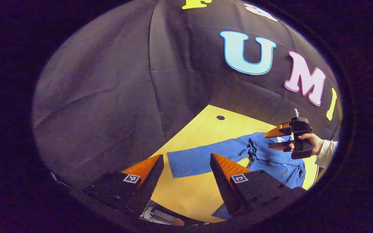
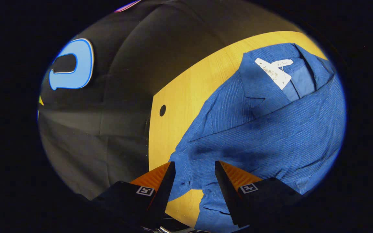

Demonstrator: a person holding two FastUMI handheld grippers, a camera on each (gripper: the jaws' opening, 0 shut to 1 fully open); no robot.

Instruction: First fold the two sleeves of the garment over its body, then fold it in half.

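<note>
A blue shirt [image 1: 270, 158] lies on the yellow table [image 1: 202, 129]. One sleeve [image 1: 199, 160] stretches flat toward my left gripper [image 1: 187, 157], which hovers open just short of the cuff and holds nothing. In the right gripper view the shirt [image 2: 270, 129] lies close below, collar and white label [image 2: 275, 72] at the upper right, with a band of fabric folded across the body. My right gripper [image 2: 195, 165] stands open over the shirt's rumpled edge, with cloth showing behind the gap. The right gripper [image 1: 278, 139], held by a hand [image 1: 309, 140], hangs above the shirt's collar end.
The table's top has a small round hole [image 1: 220, 117] near its far edge, and that hole [image 2: 162, 110] sits left of the shirt in the right gripper view. The black cloth wall [image 1: 108, 97] rises right behind the table. Bare wood [image 1: 186, 191] lies under my left gripper.
</note>
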